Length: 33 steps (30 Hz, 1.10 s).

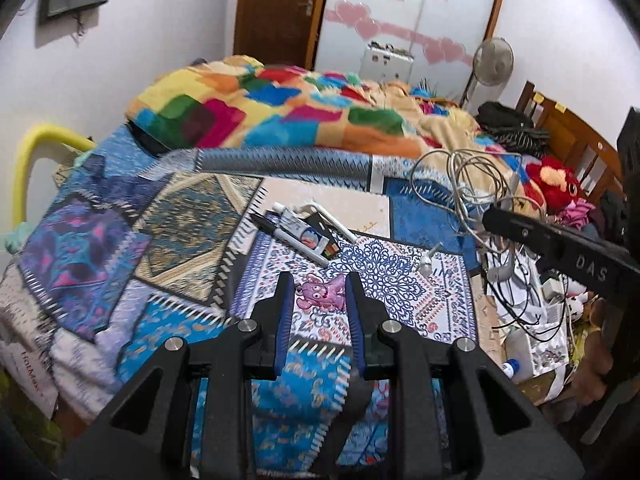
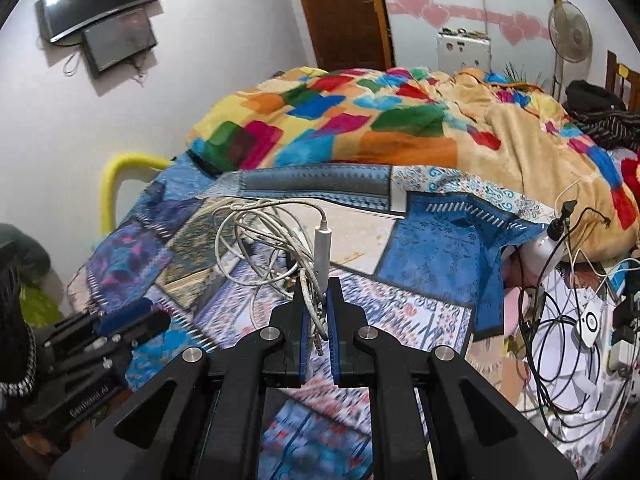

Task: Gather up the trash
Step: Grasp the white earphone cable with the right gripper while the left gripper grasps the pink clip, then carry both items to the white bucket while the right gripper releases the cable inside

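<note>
Colourful blanket [image 1: 280, 108] on bed, standing fan [image 1: 493, 62], wooden door [image 1: 276, 8]

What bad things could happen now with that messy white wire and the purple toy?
The right tool pinches only a few strands of the tangled white cable bundle, so the loose loops might slip out or snag on the black cords at the bedside.

The open left tool straddles the flat purple cartoon figure; closing on something so flat could pinch the patterned blue bedspread too.

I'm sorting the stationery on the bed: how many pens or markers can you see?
1: a black marker on the patchwork bedspread, beside the small packets; more may be hidden.
</note>
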Motion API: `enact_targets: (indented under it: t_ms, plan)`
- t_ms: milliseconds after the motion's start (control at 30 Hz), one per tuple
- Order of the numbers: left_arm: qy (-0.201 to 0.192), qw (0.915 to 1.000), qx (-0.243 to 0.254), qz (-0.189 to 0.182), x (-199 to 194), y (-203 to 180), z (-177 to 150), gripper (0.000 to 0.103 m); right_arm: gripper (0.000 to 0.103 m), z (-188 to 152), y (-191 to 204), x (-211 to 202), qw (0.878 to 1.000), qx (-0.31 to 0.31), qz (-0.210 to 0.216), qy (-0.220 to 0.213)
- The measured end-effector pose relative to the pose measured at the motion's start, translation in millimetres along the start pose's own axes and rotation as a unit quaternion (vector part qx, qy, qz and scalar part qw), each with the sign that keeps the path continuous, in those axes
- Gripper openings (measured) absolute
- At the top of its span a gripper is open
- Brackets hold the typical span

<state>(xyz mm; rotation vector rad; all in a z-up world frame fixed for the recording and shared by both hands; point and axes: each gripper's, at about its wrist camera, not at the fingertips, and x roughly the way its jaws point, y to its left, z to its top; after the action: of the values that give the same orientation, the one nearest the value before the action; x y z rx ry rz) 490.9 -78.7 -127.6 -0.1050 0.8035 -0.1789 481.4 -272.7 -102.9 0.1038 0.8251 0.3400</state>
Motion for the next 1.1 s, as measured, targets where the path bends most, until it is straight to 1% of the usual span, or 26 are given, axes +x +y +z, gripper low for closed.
enact_targets:
  t_ms: [267,433,633,833,1100]
  plan:
    - [-0.035,0.999,-0.01,0.026,-77.1,15.8,-17.4,0.025,0.008,-15.1,46.5,-49.3,0.999,-0.028,0.026,-0.019]
    - [-0.058,0.9969,-0.021,0.048,-128.3,34.5,-31.9,0.025,0.008,-25.8,76.5,-73.5,0.998,-0.044,0.043,-0.029]
    - [-0.082,0.9933,-0.042,0.07,-178.2,62.5,-56.6,0.025,0.008,-37.8,115.8,-96.4,0.995,-0.069,0.062,-0.037]
    - [-0.098,0.9887,-0.056,0.099,-217.7,92.6,-81.2,0.025,0.008,-53.8,154.3,-106.7,0.991,-0.093,0.086,-0.035]
    - [-0.11,0.9812,-0.081,0.136,-264.9,144.5,-114.5,0.025,0.008,-79.6,214.8,-103.6,0.985,-0.129,0.113,-0.016]
